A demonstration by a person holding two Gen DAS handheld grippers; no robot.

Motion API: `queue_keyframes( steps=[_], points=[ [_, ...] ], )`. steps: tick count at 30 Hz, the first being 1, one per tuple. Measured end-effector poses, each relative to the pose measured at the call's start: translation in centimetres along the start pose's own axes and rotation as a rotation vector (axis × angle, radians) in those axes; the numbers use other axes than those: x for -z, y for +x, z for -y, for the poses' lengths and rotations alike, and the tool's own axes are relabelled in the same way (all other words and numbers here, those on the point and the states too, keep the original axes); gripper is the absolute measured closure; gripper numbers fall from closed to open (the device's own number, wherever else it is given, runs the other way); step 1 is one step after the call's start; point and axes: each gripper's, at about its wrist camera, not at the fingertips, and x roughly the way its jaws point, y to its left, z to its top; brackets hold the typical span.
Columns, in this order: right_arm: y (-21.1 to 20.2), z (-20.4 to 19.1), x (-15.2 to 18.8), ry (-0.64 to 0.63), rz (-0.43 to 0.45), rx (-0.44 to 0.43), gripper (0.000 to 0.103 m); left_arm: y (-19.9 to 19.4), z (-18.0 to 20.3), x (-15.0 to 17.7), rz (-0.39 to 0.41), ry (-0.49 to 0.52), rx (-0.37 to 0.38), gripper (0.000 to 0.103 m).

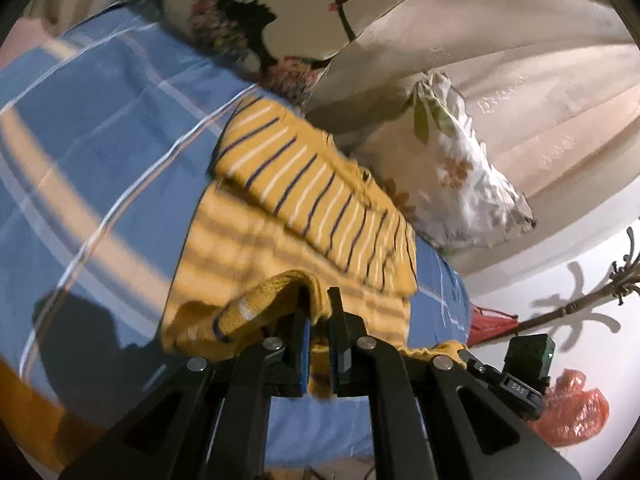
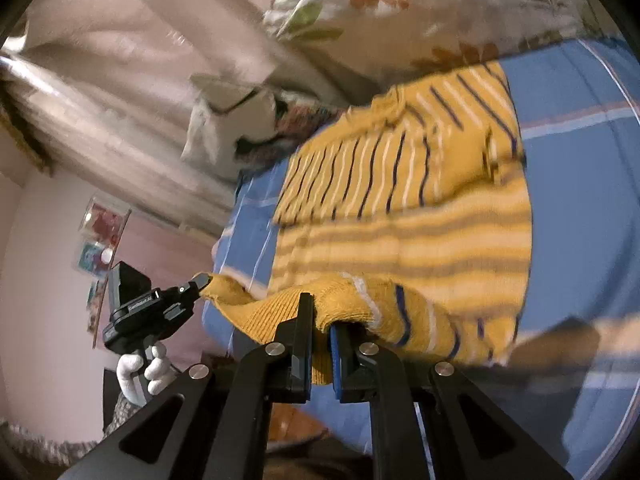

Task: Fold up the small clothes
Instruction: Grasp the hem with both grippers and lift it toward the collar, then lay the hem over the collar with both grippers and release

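**Both grippers pinch the hem of a striped yellow sweater**

Together, two hand-held grippers lift the near hem of a yellow sweater (image 2: 404,216) with navy and white stripes, which lies on a blue checked bedsheet (image 1: 100,128).

At far left in the right wrist view, a white-gloved hand (image 2: 140,372) holds the left gripper (image 1: 318,320), clenched on the hem's corner. White lettering on its body is too blurred to read.

Further right, the right gripper (image 2: 322,320) is clamped on the ribbed hem. In the left wrist view its body carries a small label reading "DAS". Floral pillows (image 1: 452,168) lie beyond the sweater.
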Motion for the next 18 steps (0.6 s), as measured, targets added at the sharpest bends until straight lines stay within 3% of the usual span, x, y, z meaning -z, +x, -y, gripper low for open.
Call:
queue_keyframes(
  steps=[5,12,15,18],
  points=[
    [3.3,1.4,-5.9,0.025,0.04,0.088,0.095,5.3,0.7,-6.3,-0.002,0.046,-0.033,0.096],
    [8.0,5.7,-12.3,0.141,0.063,0.196,0.095,12.7,-0.5,-12.8,-0.032,0.029,-0.091,0.096],
    [9.7,7.2,-13.7,0.184,0.069,0.23,0.095,15.1,-1.6,-14.7,-0.053,0.01,-0.109,0.096],
    [10.8,7.8,-14.7,0.21,0.092,0.26,0.094,15.6,-2.0,-16.3,-0.052,-0.004,-0.079,0.096]
  ],
)
